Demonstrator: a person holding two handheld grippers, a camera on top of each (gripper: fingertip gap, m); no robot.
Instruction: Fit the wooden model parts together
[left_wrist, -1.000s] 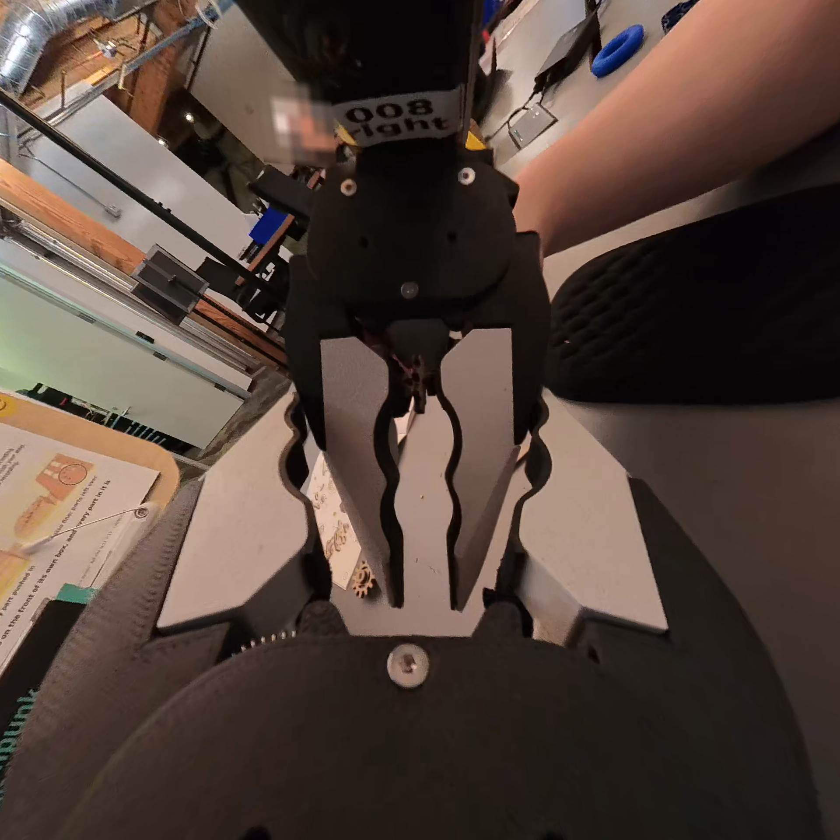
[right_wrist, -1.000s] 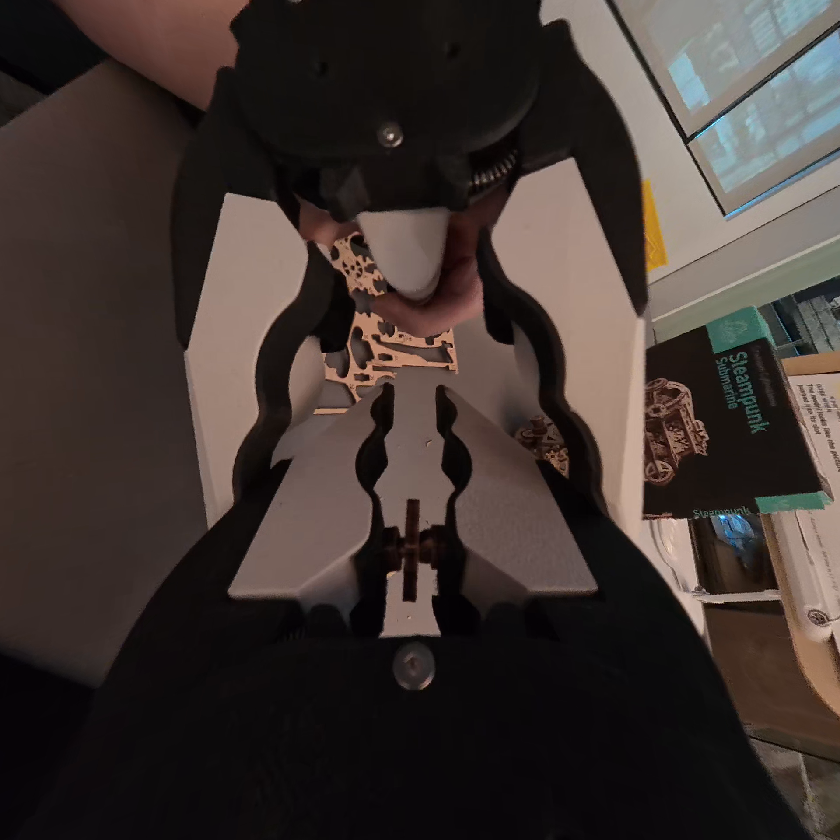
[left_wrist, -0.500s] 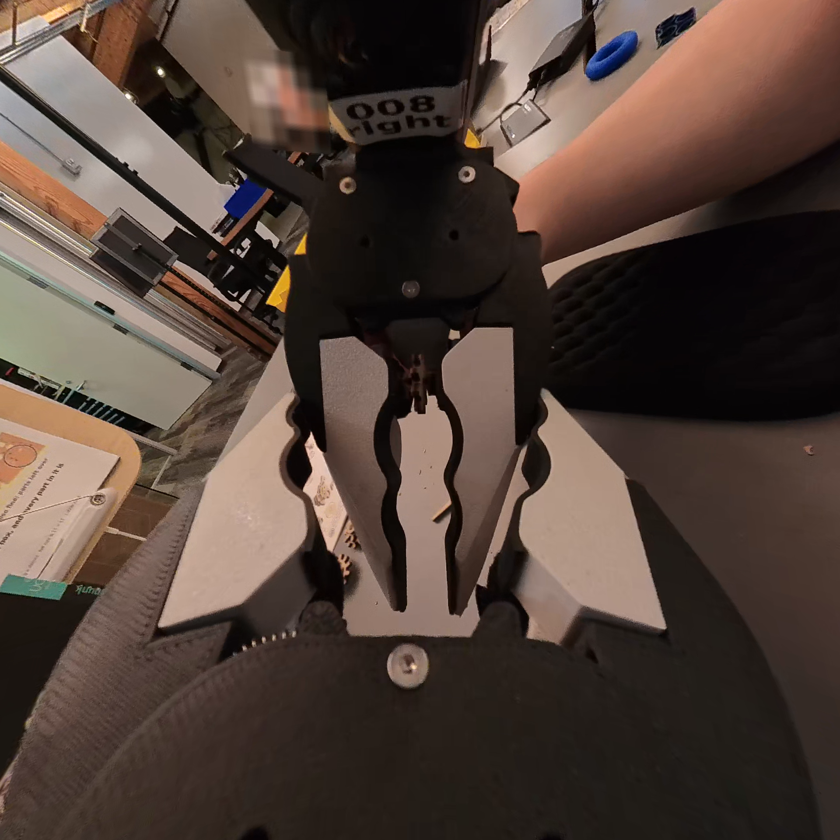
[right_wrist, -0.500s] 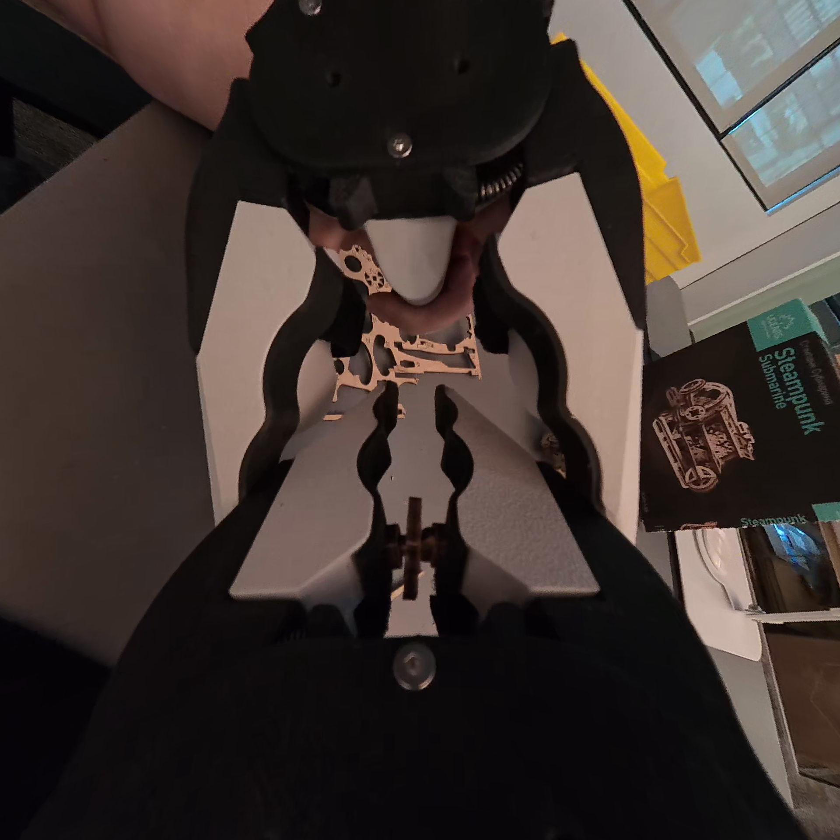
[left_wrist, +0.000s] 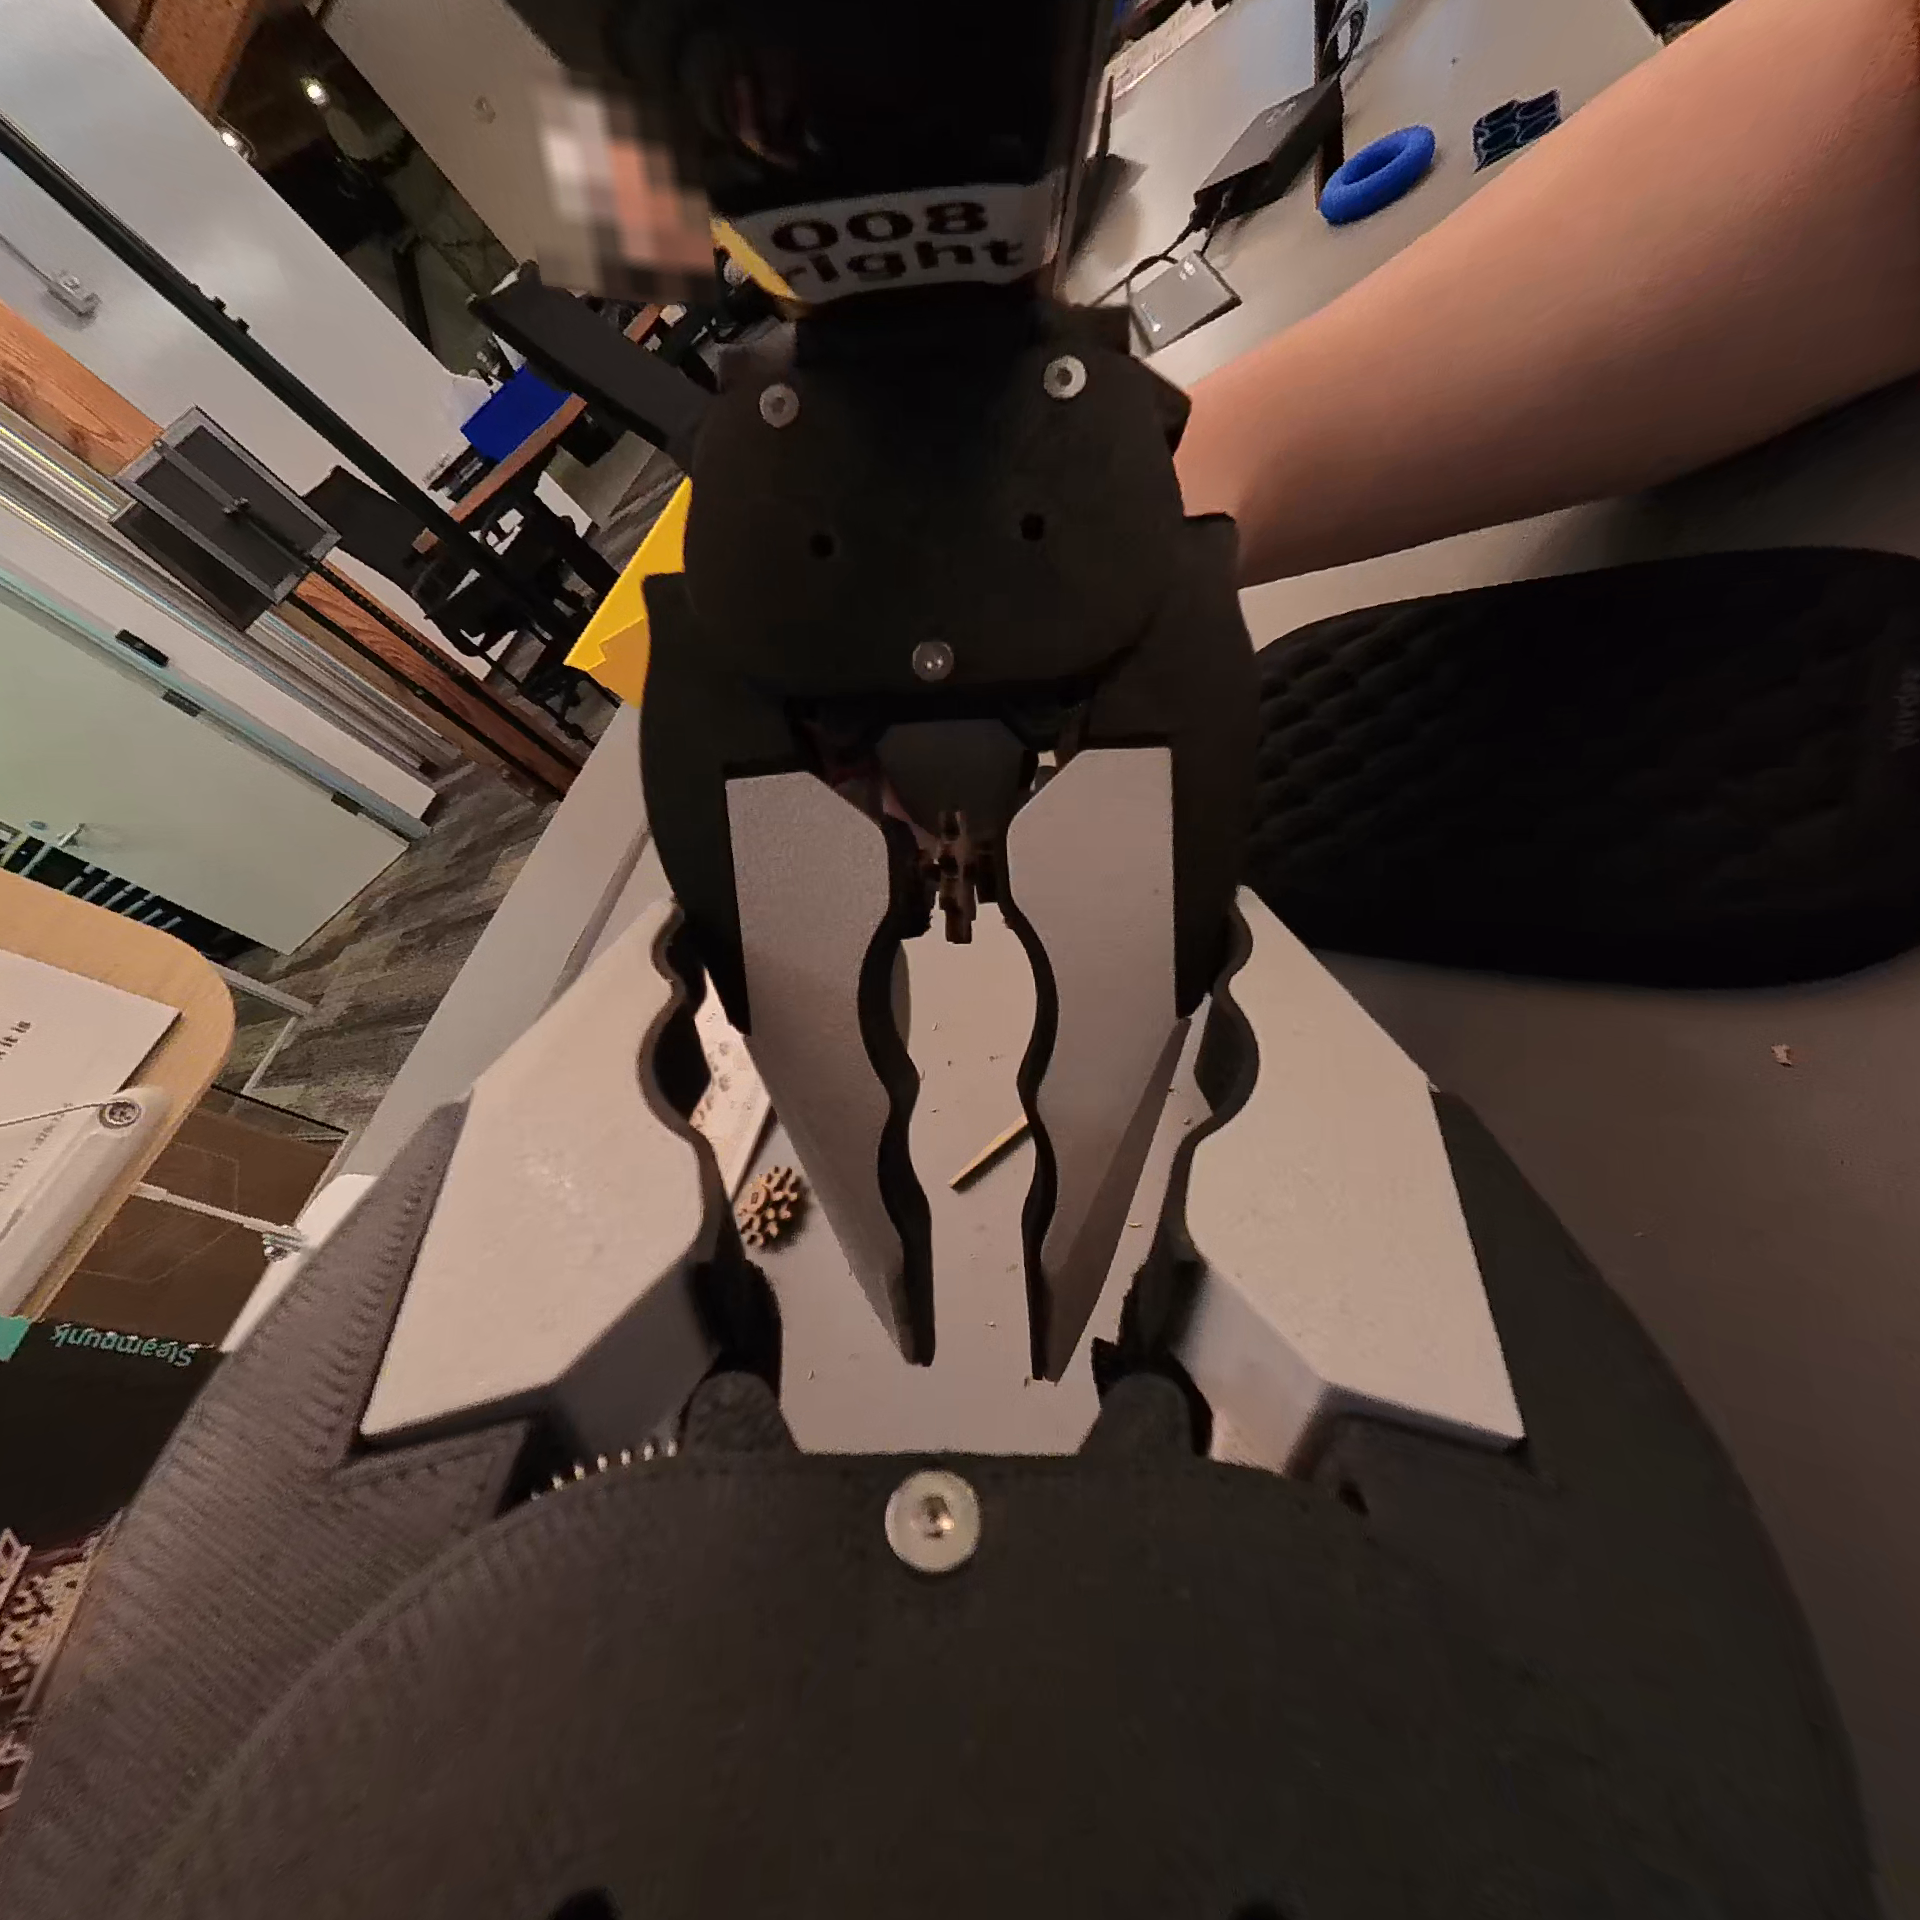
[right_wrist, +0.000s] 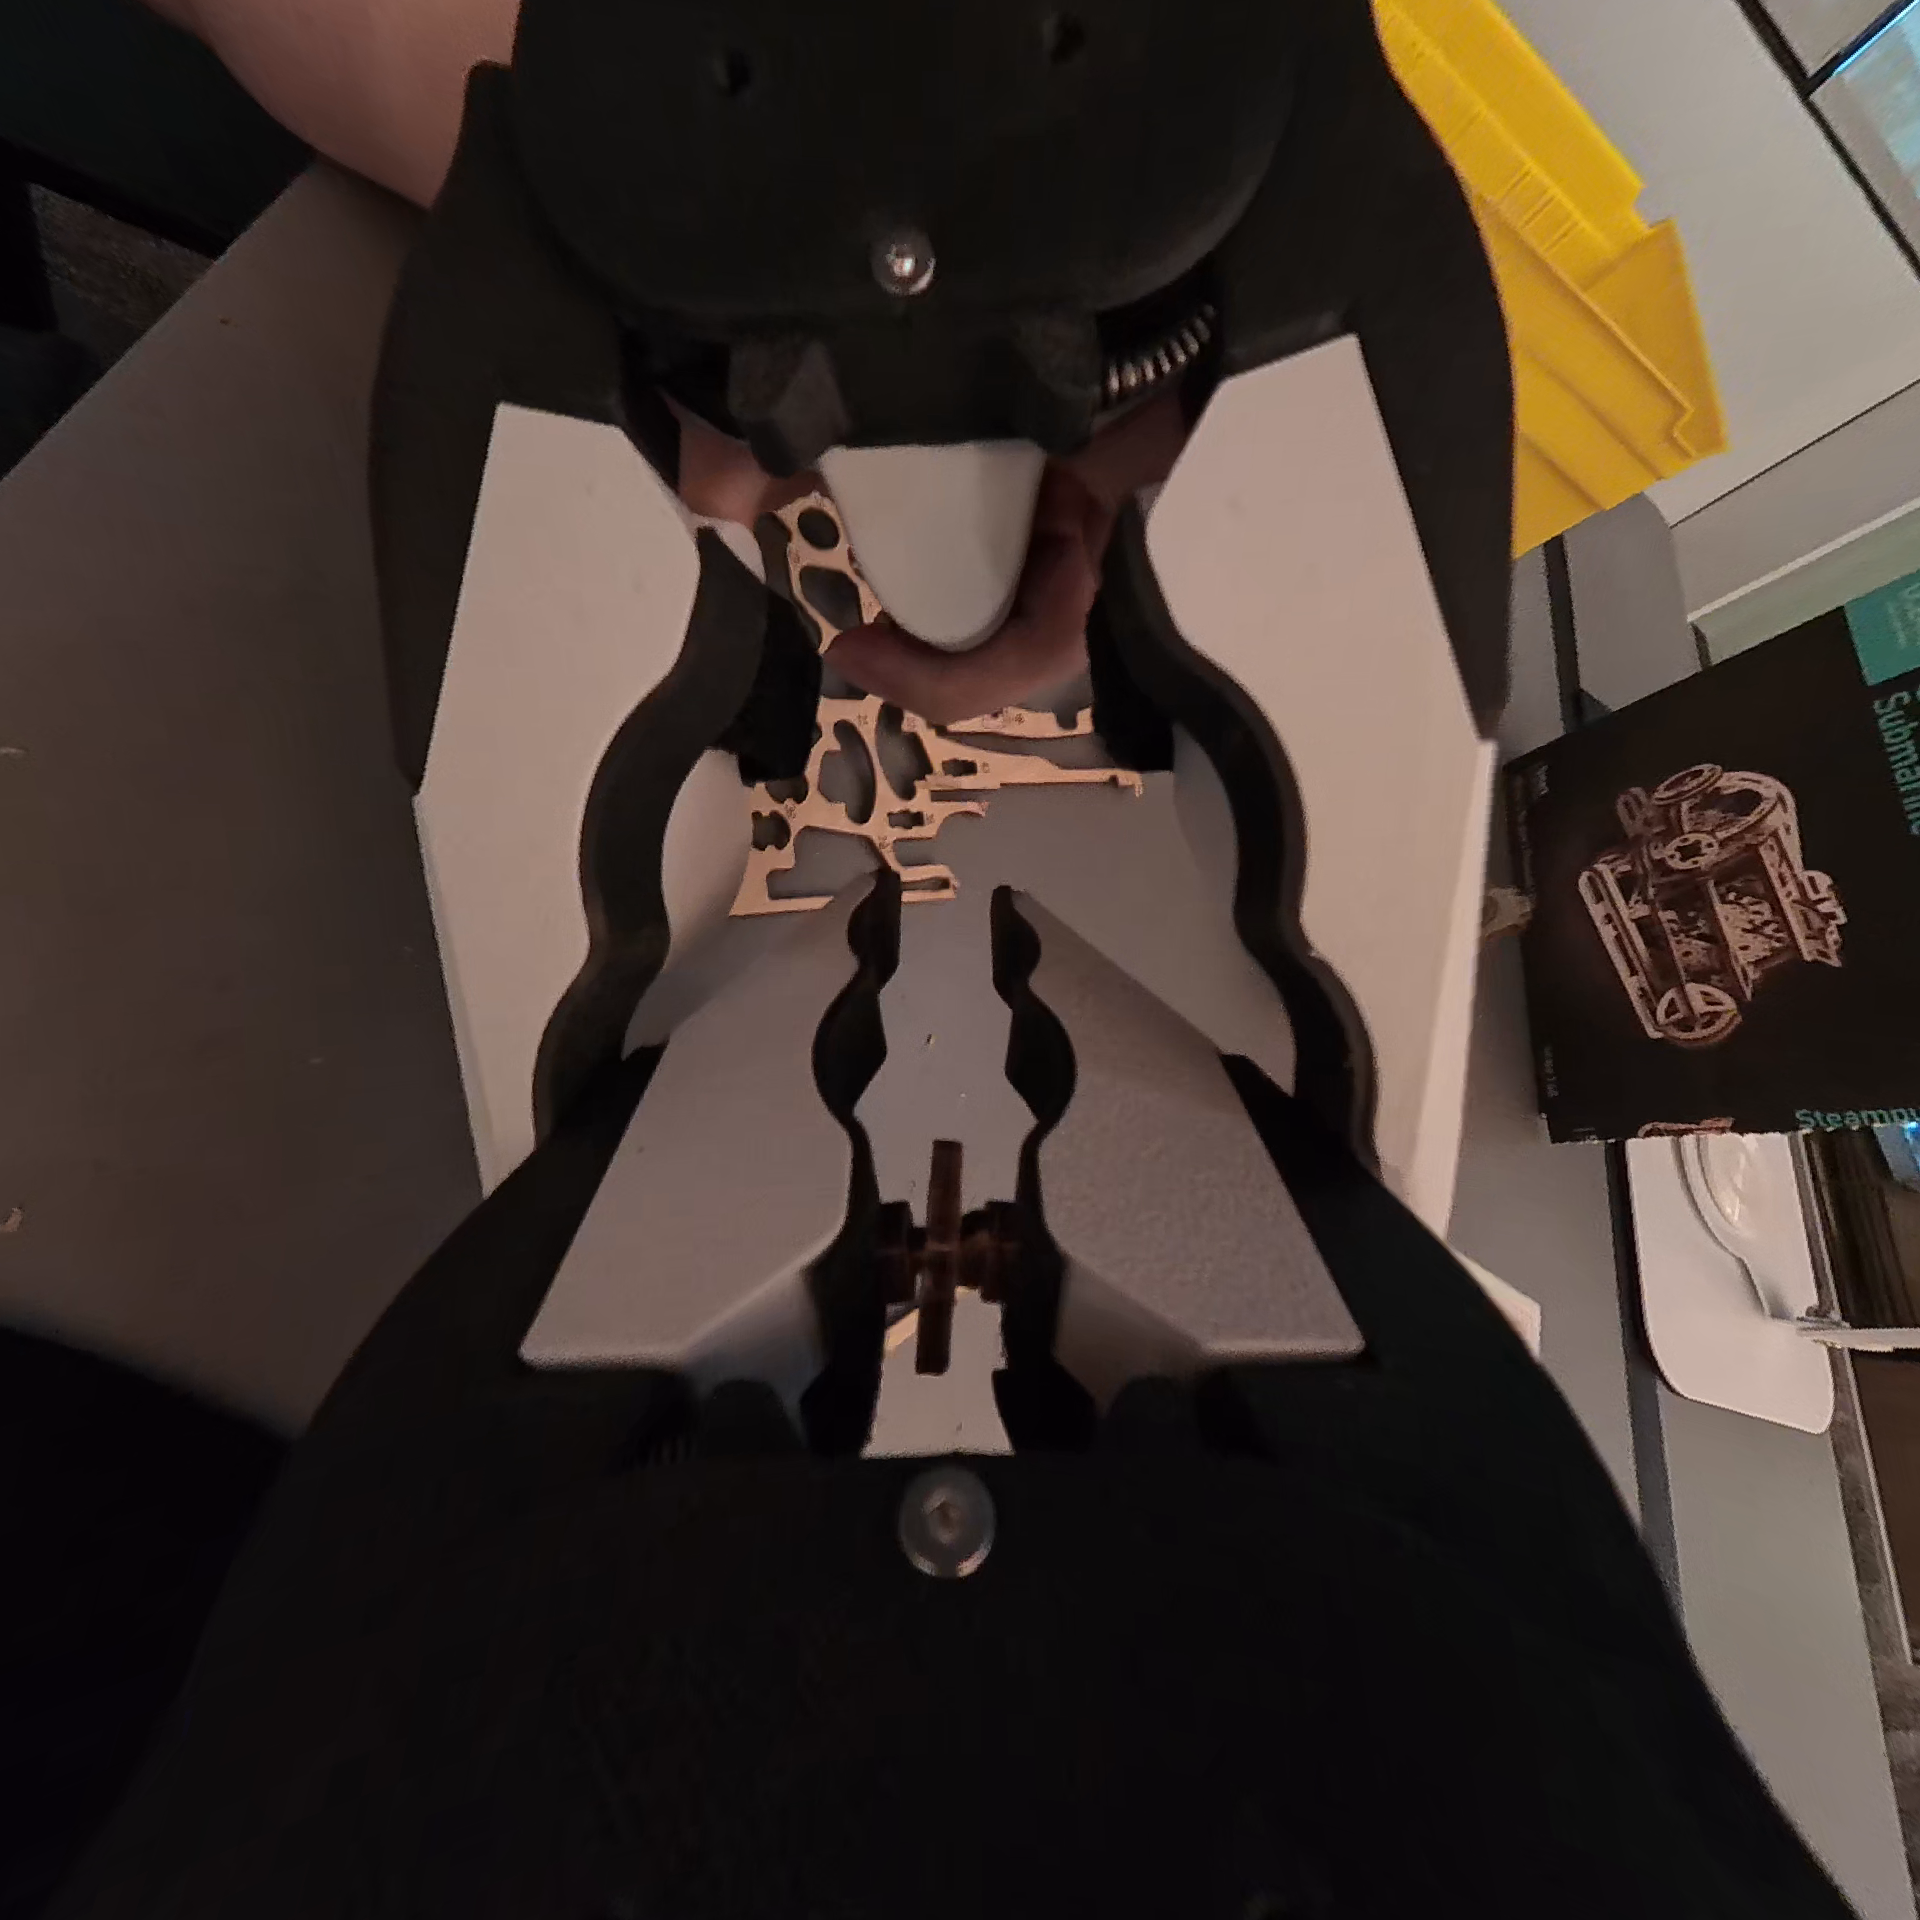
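My right gripper (right_wrist: 943, 894) is shut on a small dark wooden gear-and-axle part (right_wrist: 940, 1257), held deep between its pads. The part also shows in the left wrist view (left_wrist: 956, 883). My left gripper (left_wrist: 956, 914) is wide open and empty, facing the right one. The right gripper (left_wrist: 980, 1361) points straight into the gap between the left fingers (left_wrist: 540, 1195). In the right wrist view the left gripper (right_wrist: 945, 1122) straddles my right fingers. A loose pale gear (left_wrist: 771, 1218) and a thin wooden stick (left_wrist: 992, 1158) lie on the grey table (left_wrist: 1662, 1195) below.
A pale cut-out wooden sheet (right_wrist: 883, 790) lies on the table under the grippers. A dark model box (right_wrist: 1714, 914) sits to the right of it. A yellow bin (right_wrist: 1558, 260), a black mesh cushion (left_wrist: 1610, 769) and a person's forearm (left_wrist: 1558, 291) are around.
Both grippers have shifted together over the table, staying nose to nose. The stick, the loose gear and the yellow bin have come into view. The right still holds the gear part; the left stays open.
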